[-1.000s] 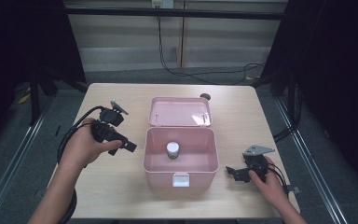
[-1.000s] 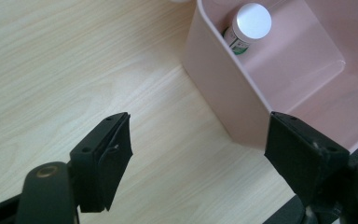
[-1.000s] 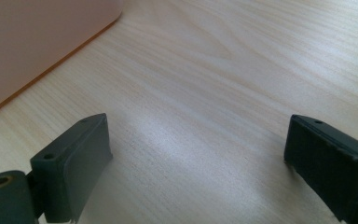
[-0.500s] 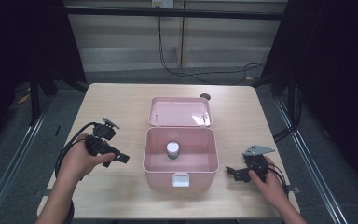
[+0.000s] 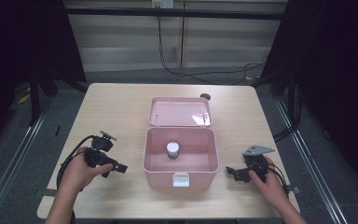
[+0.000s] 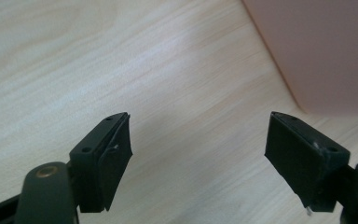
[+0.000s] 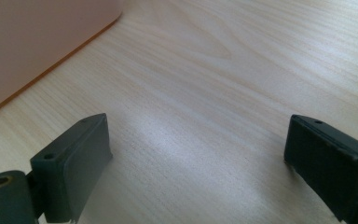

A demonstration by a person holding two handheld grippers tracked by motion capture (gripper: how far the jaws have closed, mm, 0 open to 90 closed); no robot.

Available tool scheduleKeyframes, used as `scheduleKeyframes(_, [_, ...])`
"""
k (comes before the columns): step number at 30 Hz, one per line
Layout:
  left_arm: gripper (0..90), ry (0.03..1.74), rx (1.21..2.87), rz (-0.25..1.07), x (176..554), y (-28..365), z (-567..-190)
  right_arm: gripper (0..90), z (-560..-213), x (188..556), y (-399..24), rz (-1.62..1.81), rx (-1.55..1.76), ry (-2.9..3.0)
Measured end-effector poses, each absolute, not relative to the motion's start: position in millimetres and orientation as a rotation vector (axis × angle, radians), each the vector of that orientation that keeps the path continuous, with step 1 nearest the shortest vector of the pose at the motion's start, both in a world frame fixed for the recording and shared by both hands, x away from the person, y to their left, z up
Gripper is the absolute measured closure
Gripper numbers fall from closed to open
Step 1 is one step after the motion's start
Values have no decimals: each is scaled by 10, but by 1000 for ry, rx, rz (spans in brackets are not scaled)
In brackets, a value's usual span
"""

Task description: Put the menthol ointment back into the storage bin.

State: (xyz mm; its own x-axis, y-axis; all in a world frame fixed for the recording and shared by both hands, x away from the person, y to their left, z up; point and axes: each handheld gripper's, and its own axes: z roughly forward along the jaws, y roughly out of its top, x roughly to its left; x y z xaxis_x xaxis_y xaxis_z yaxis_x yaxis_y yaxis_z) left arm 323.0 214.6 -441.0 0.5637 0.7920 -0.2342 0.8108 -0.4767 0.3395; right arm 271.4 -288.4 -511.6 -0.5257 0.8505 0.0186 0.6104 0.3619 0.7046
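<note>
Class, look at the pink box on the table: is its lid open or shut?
Open. The lid lies flipped back behind the pink box, and the high view looks straight into it, where a small white-capped jar stands.

Open pink box [image 5: 179,158] blocks the table's [image 5: 121,107] centre.

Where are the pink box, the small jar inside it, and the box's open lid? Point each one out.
pink box [image 5: 179,173]: high view, on its front wall.
small jar [image 5: 172,149]: high view, on its pale cap.
open lid [image 5: 179,112]: high view, on its inner face.
</note>
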Motion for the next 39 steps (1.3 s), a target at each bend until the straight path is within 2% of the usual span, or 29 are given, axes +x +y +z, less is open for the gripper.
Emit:
scheduleKeyframes(16, [210,1194,2388,85,3138,2179,-4785,66,-5116,2714,-2884,954,1282,2279])
scheduleKeyframes(22, [167,1122,2353,155,3130,2192,-4848,66,-5116,2715,-2885,953,1279,2279])
scheduleKeyframes(27, [144,1028,2349,284,3109,2209,-4927,66,-5116,2715,-2885,953,1279,2279])
scheduleKeyframes(34, [0,986,2294,321,3131,2233,-5026,66,-5116,2715,-2885,953,1279,2279])
scheduleKeyframes(39, [0,982,2264,336,3119,2251,-5048,66,-5116,2715,-2886,953,1279,2279])
